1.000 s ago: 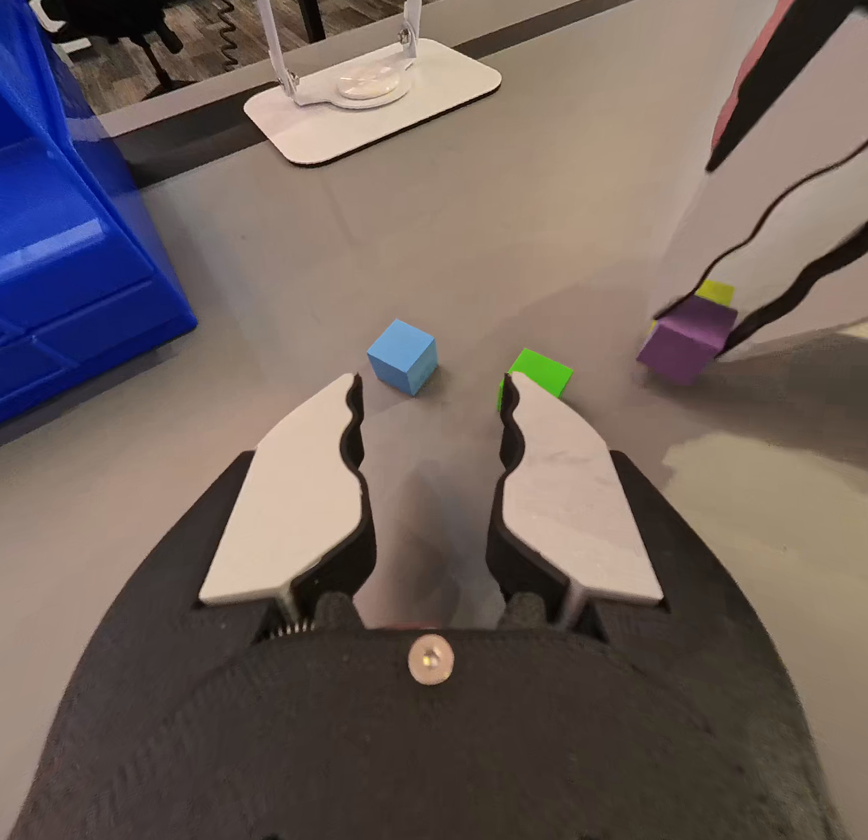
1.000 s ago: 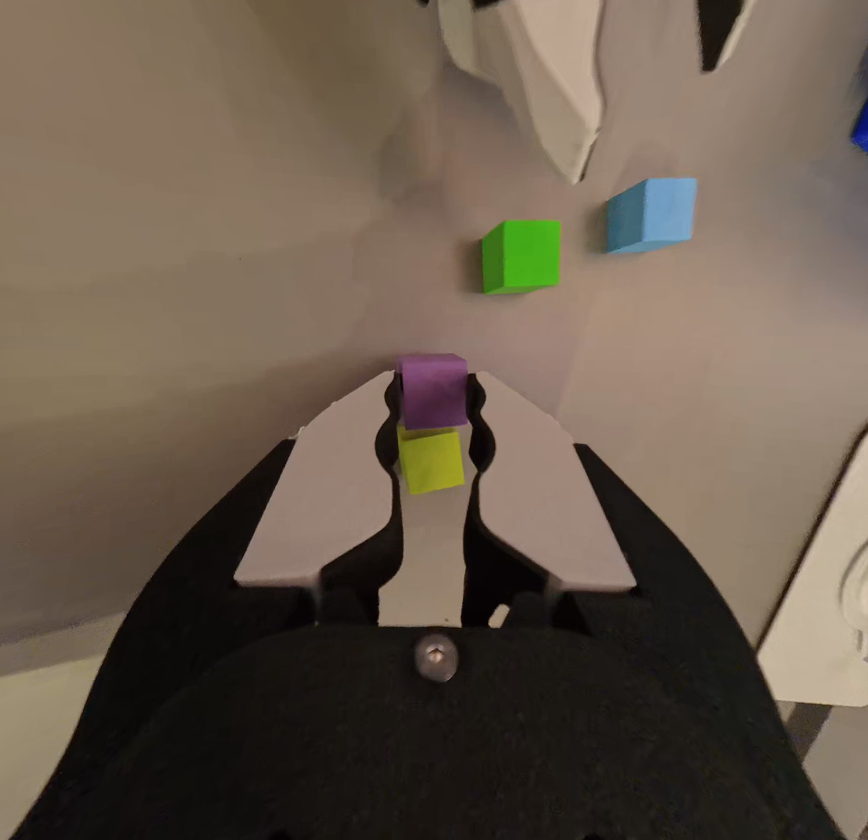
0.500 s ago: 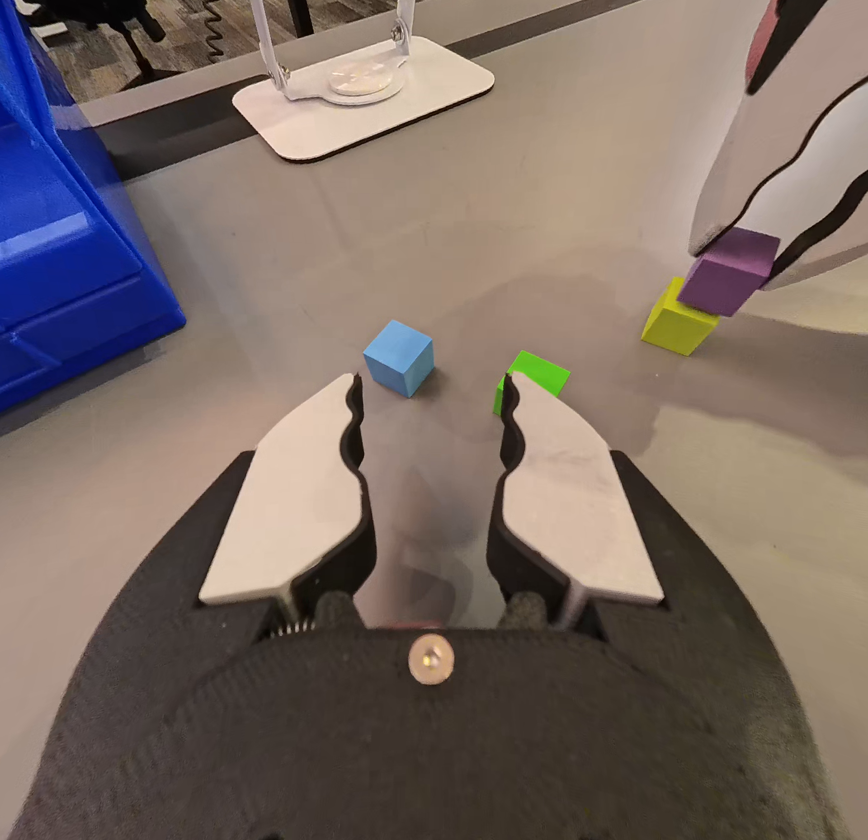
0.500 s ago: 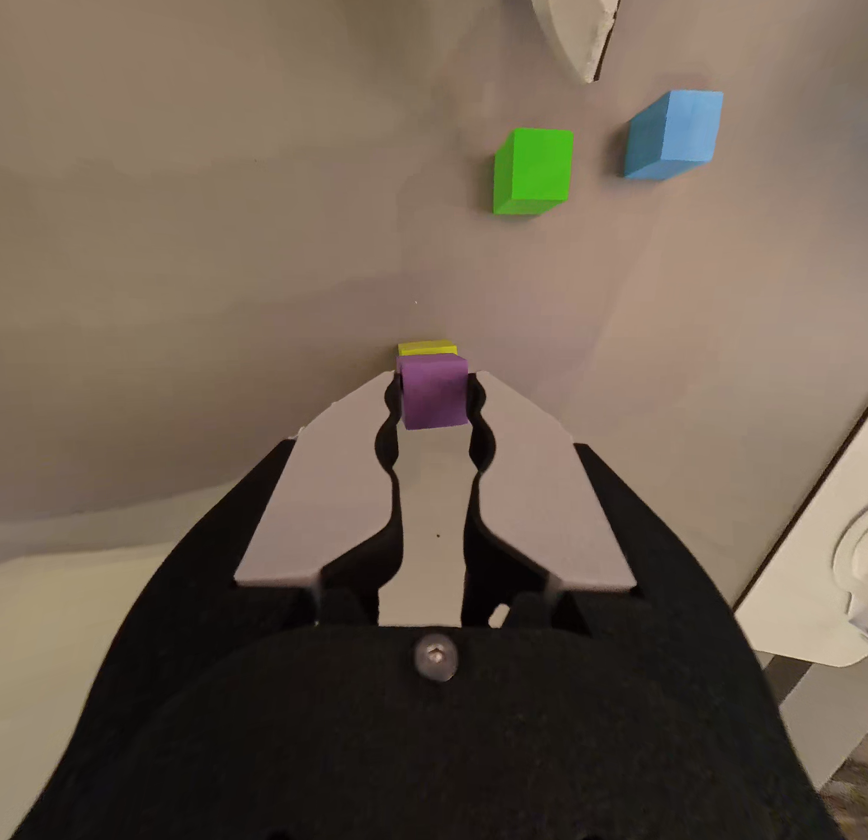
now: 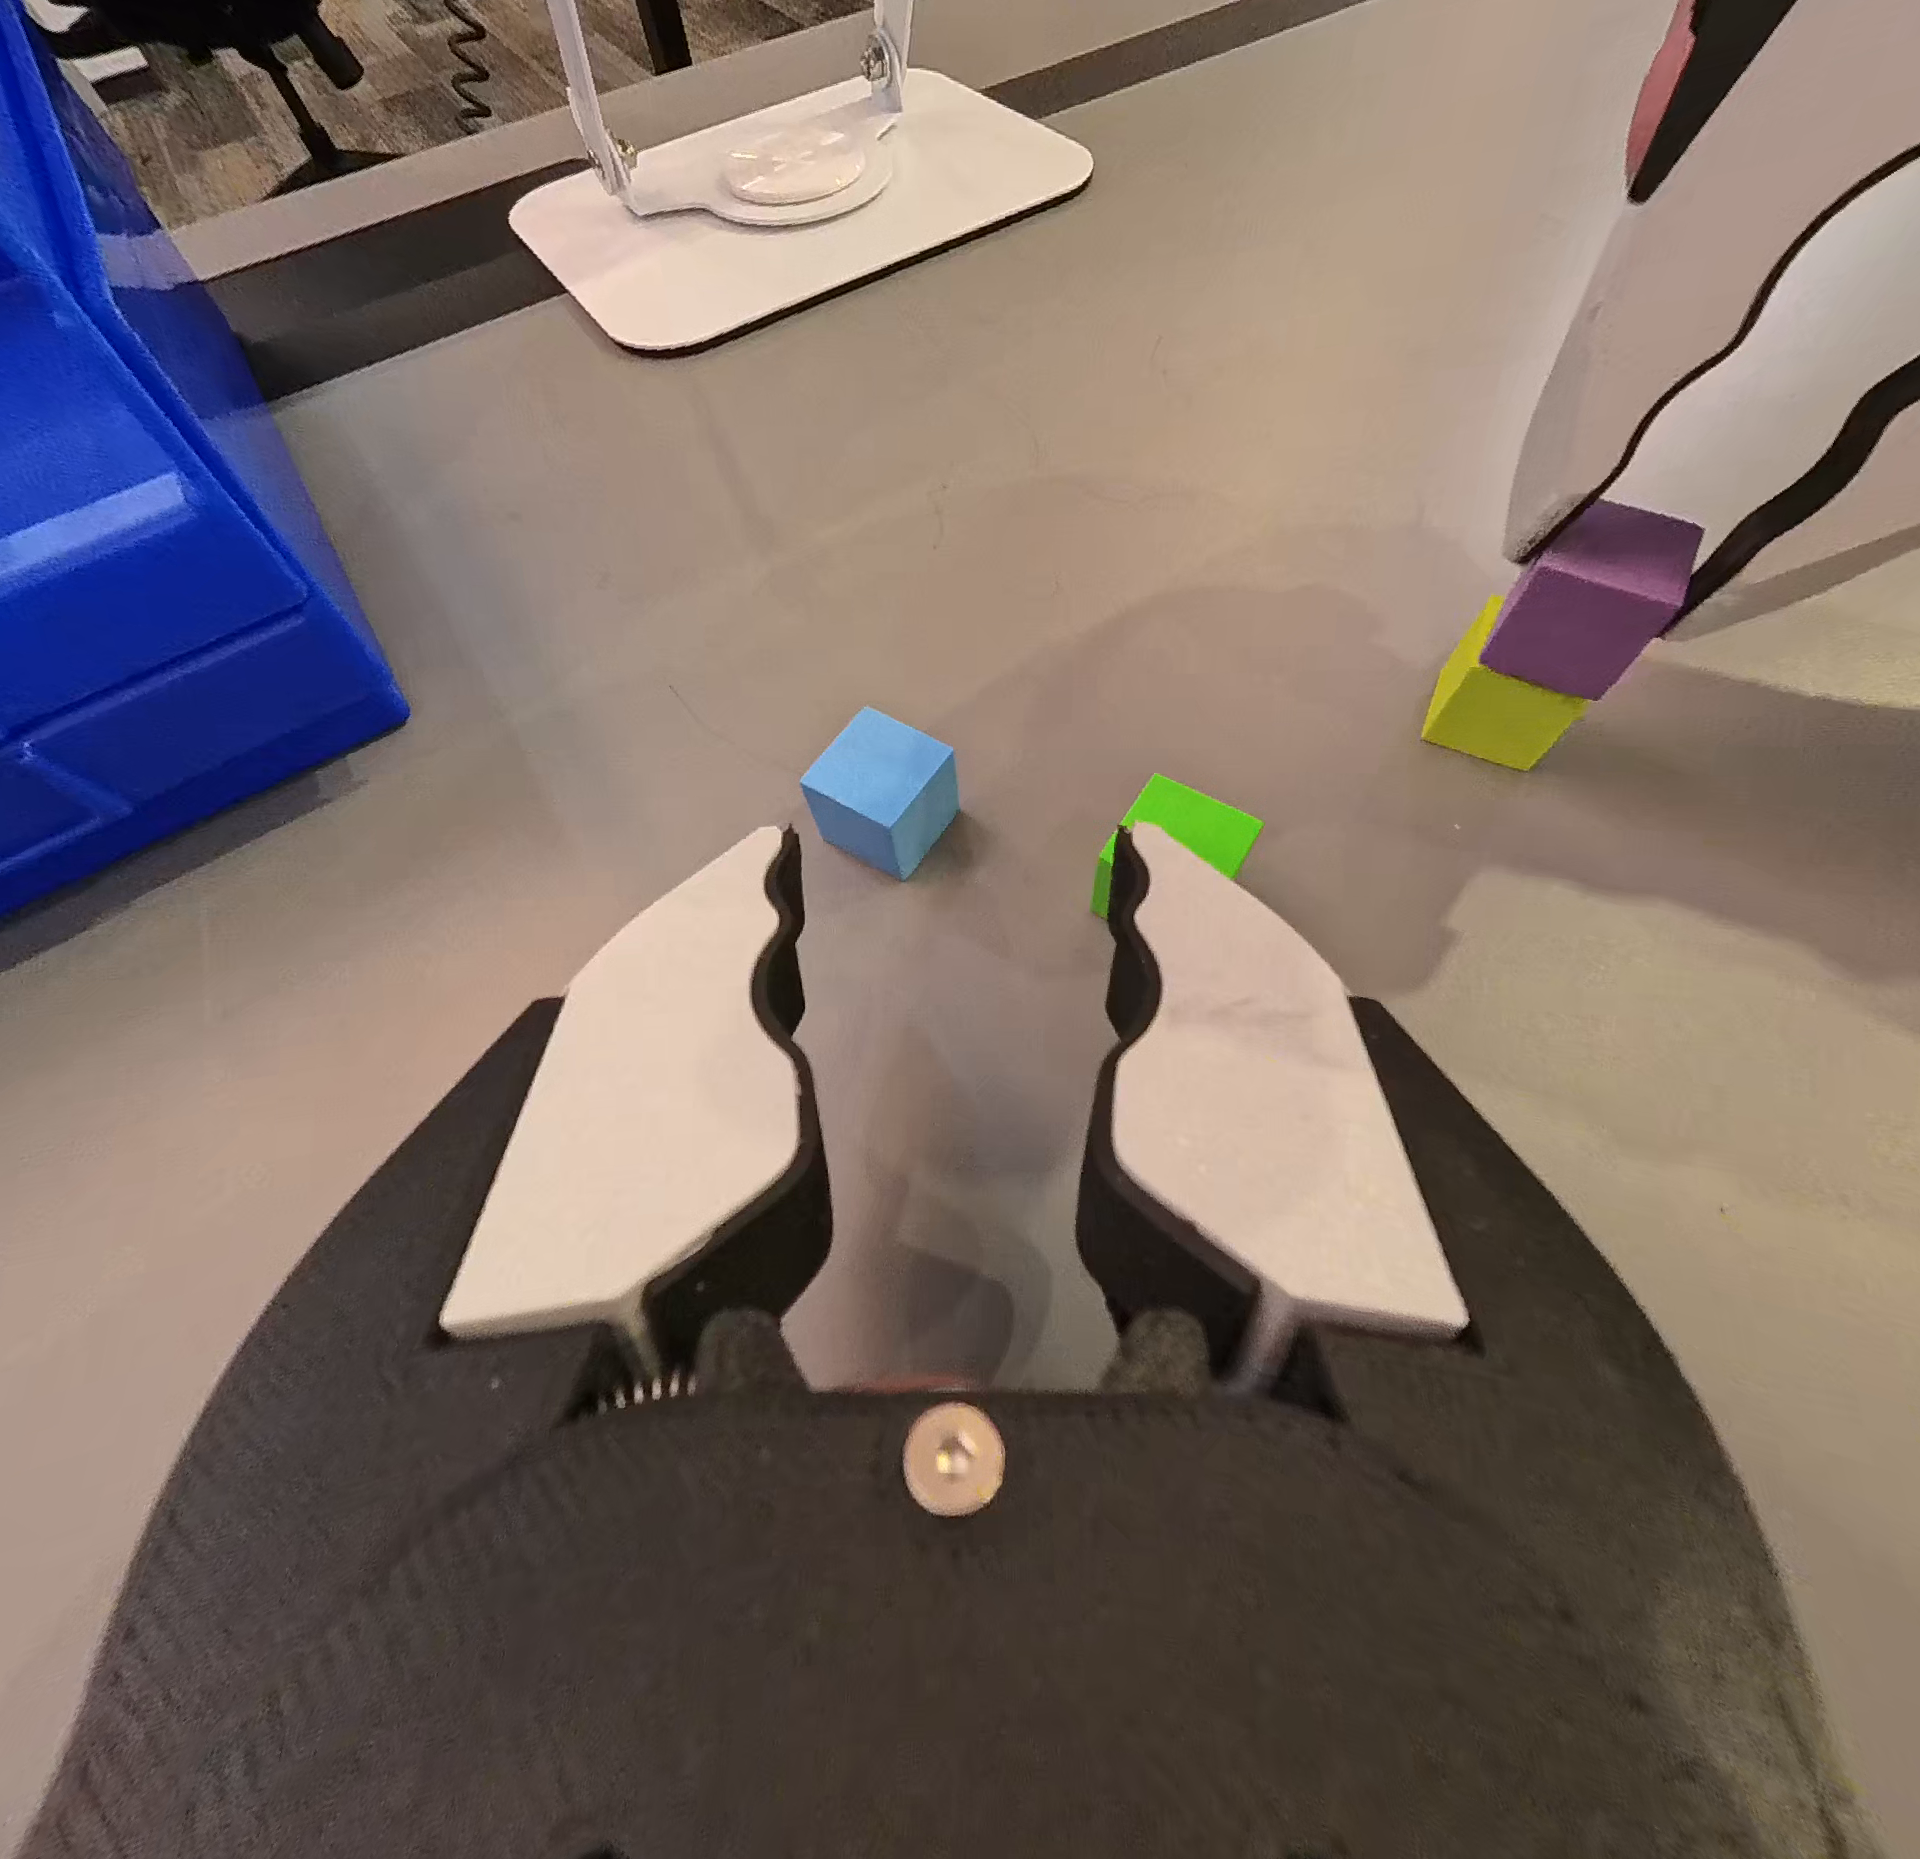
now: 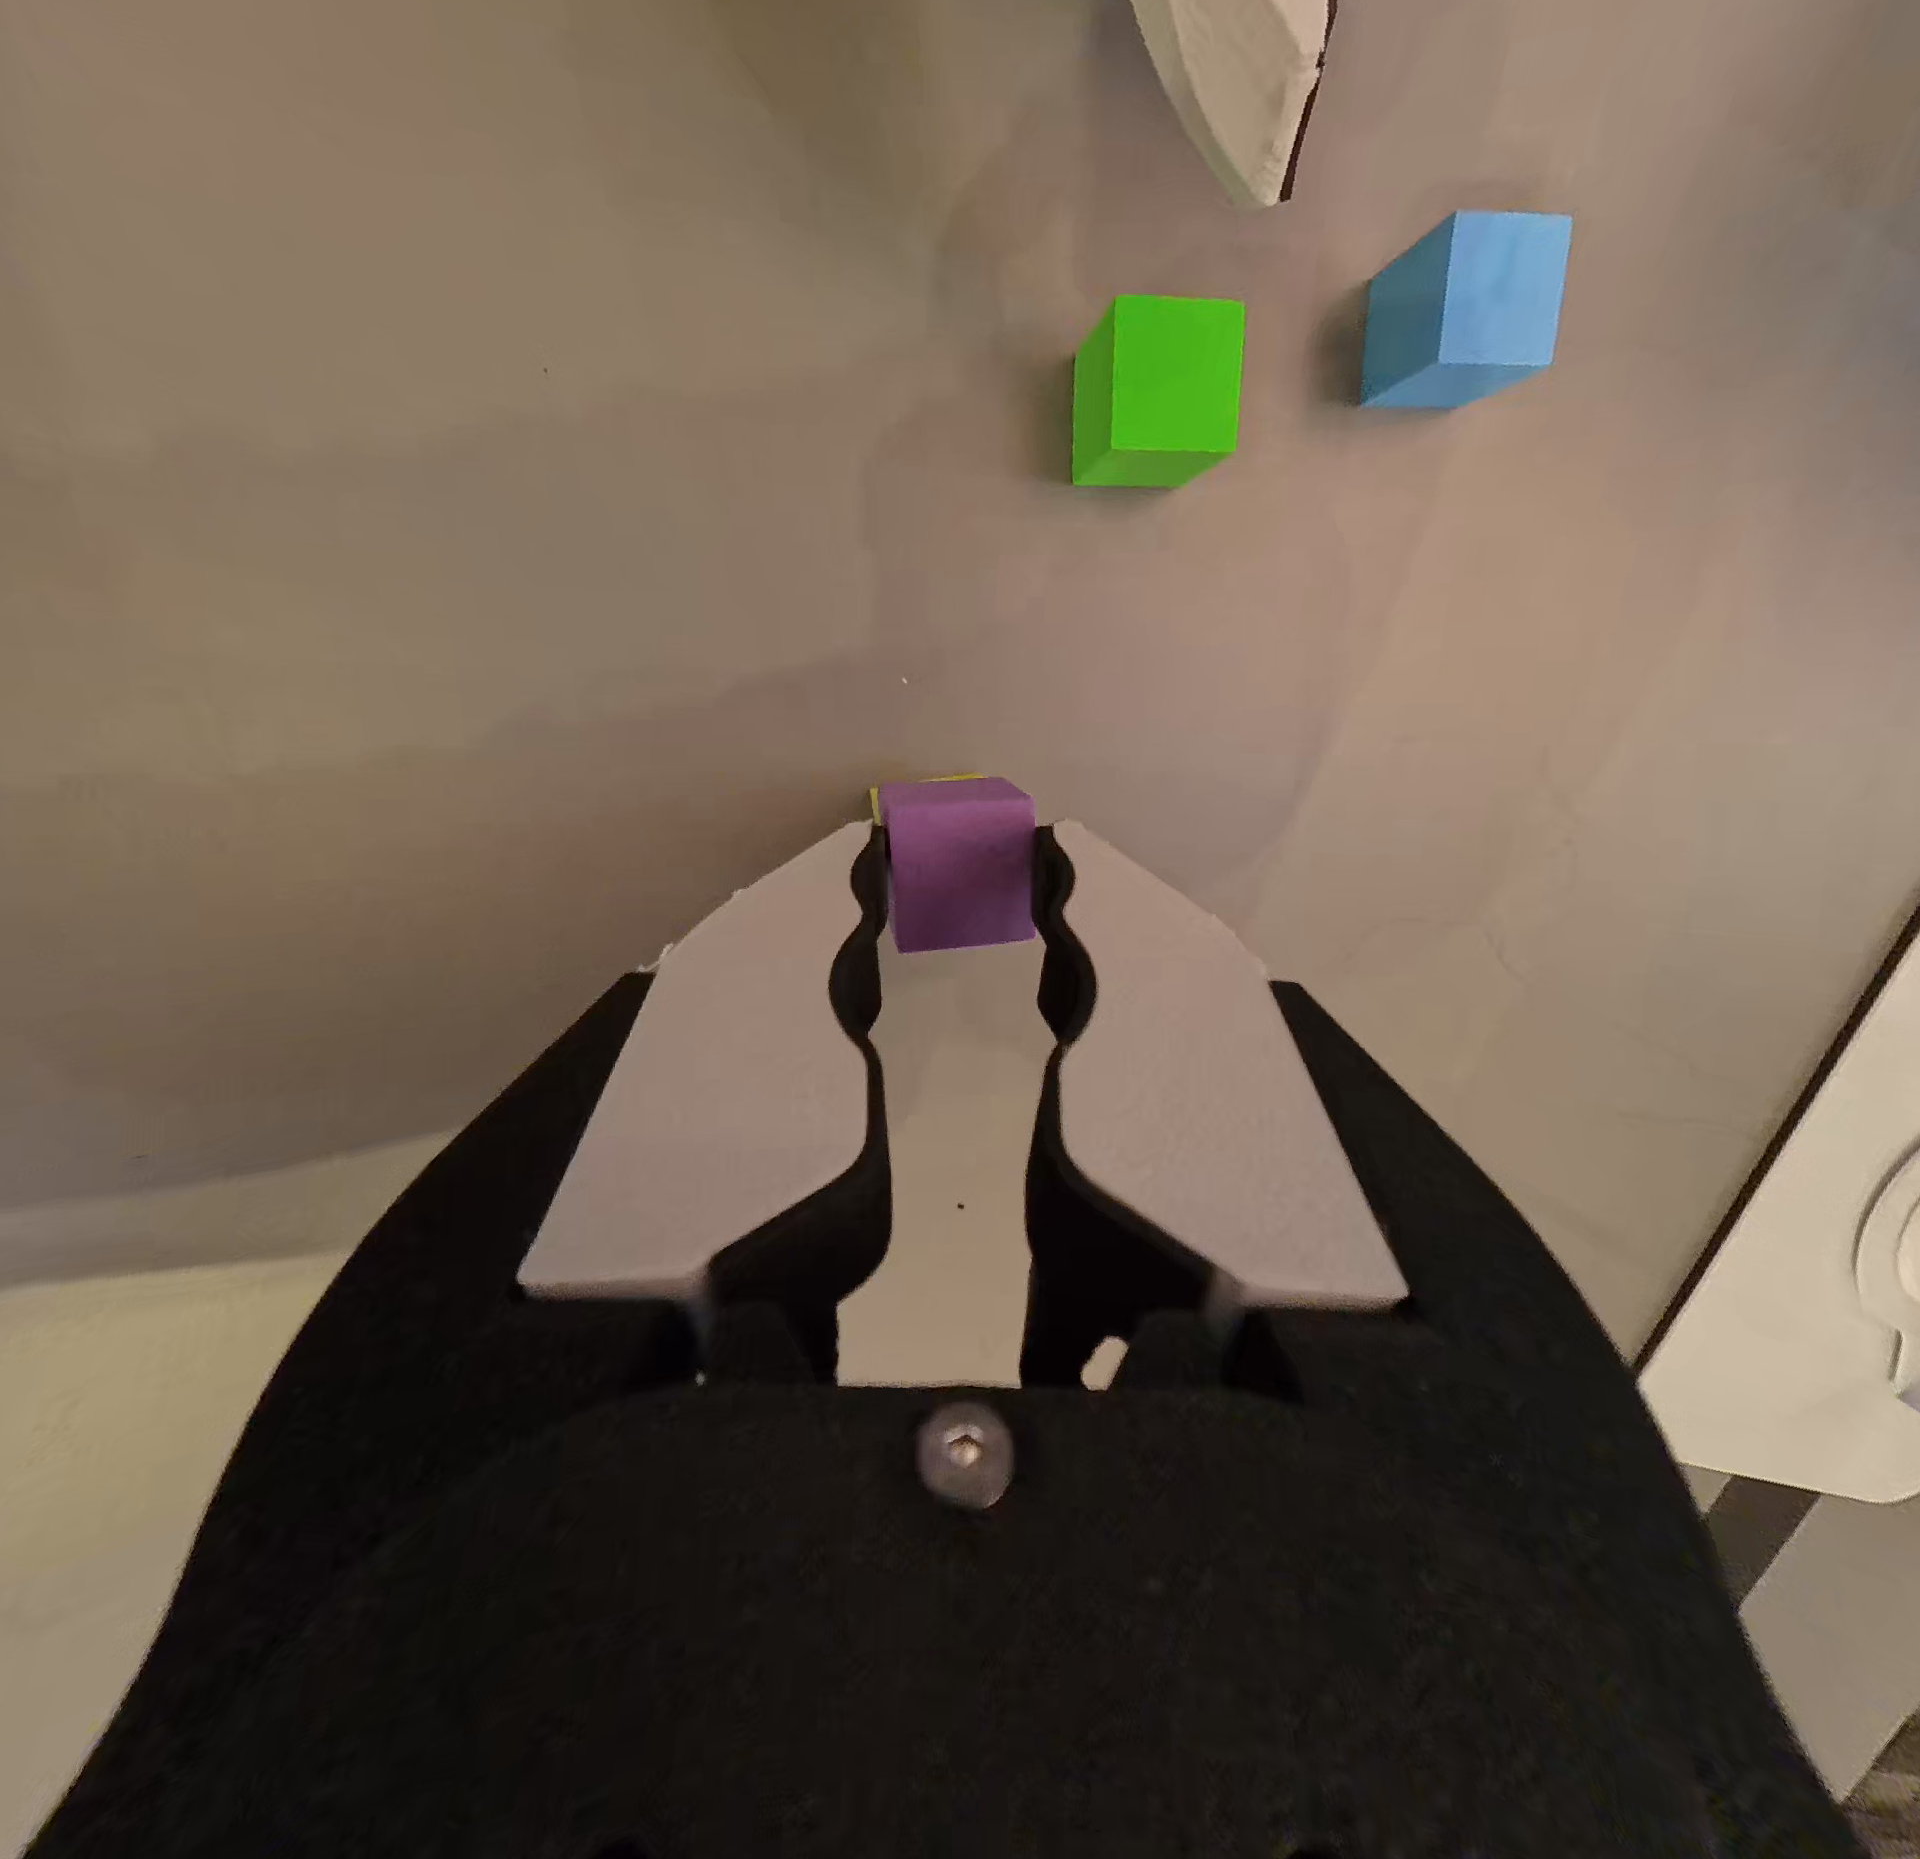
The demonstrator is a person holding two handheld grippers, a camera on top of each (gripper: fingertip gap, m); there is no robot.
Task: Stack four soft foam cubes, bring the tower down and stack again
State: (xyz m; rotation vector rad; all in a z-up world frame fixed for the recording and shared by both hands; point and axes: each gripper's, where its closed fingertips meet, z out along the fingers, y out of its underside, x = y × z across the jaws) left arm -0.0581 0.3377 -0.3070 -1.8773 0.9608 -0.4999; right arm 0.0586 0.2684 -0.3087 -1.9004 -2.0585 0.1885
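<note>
My right gripper point(image 6: 958, 853) is shut on a purple foam cube point(image 6: 961, 864) and holds it on top of a yellow-green cube point(image 5: 1496, 713), slightly askew. Only a sliver of the yellow-green cube point(image 6: 940, 781) shows in the right wrist view. The left wrist view shows the purple cube point(image 5: 1590, 604) between the right gripper's fingertips point(image 5: 1548, 531). My left gripper point(image 5: 956, 843) is open and empty above the grey table point(image 5: 623, 562). A blue cube point(image 5: 881, 793) lies just beyond its left fingertip, and a green cube point(image 5: 1195, 827) lies partly behind its right fingertip. Both show in the right wrist view, green point(image 6: 1158, 391) and blue point(image 6: 1465, 308).
A blue plastic bin point(image 5: 135, 521) stands at the left. A white stand base point(image 5: 800, 209) sits at the table's far edge, and also shows at the right of the right wrist view point(image 6: 1808, 1290). Office chairs and floor lie beyond the table.
My right gripper has carried the purple cube over the yellow-green cube and lowered it onto it. The left gripper has stayed open, hardly moving.
</note>
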